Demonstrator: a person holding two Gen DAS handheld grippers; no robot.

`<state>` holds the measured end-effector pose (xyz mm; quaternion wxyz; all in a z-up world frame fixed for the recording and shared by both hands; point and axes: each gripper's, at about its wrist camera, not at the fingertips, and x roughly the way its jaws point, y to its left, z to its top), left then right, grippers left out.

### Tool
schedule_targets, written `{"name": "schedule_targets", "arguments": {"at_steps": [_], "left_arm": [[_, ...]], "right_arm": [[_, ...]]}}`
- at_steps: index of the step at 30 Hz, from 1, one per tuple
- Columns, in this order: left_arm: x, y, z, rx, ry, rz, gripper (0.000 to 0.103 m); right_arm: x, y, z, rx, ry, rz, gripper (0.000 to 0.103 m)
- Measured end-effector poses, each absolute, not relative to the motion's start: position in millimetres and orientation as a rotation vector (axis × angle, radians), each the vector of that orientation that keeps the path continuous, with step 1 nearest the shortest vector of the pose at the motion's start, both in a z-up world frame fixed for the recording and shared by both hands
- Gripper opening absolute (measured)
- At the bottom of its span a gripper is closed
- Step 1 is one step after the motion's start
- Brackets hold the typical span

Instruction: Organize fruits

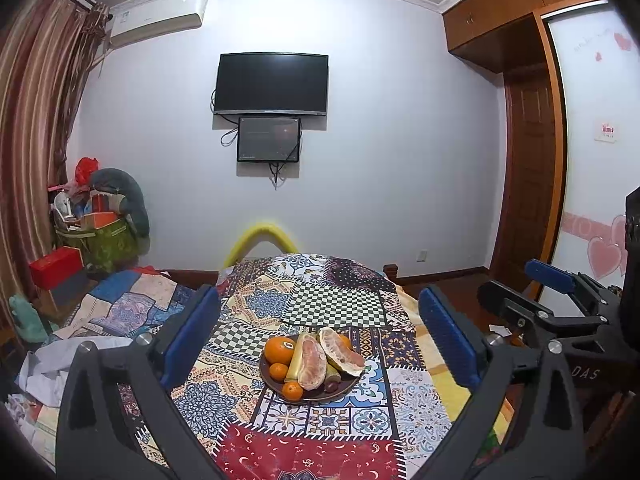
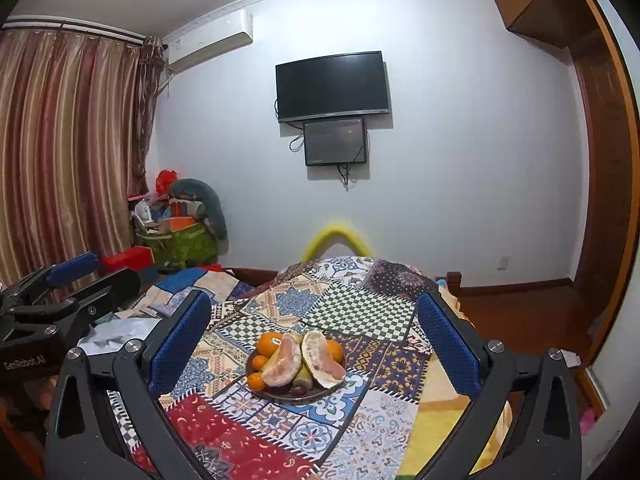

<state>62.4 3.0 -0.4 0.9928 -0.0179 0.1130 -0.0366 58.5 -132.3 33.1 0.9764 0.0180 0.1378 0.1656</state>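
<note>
— Where do things stand, going from your left?

— My left gripper hangs above the patchwork cloth with its blue pads spread wide and nothing between them. Straight ahead, all the fruit sits together on a dark plate: a big orange, two small oranges at the near left rim, two opened pomelo pieces side by side in the middle, and a pale green stalk-like fruit under them. My right gripper is just as wide and just as empty, facing the same plate.

— So which step is this?

— I can't settle it. Fruit gathered on one plate with both grippers empty and held back fits a heap waiting to be sorted out, and it equally fits fruit already collected there. No other fruit shows on the cloth. Any pick from here would need care: the pomelo pieces lean on each other and on what lies beneath.

— What can't you make out?

— A dark round fruit at the front rim, perhaps a grape or plum. A further orange behind the right pomelo piece is mostly hidden. Whether the cloth covers a worktop or a bed, I can't tell.
</note>
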Motion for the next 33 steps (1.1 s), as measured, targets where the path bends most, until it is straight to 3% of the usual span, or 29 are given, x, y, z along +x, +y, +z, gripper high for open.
{"name": "schedule_targets", "arguments": {"at_steps": [33], "left_arm": [[59.3, 1.9, 2.0, -0.054, 0.231, -0.097, 0.102]], "right_arm": [[55.0, -132.9, 38.5, 0.037, 0.262, 0.328, 0.103]]}}
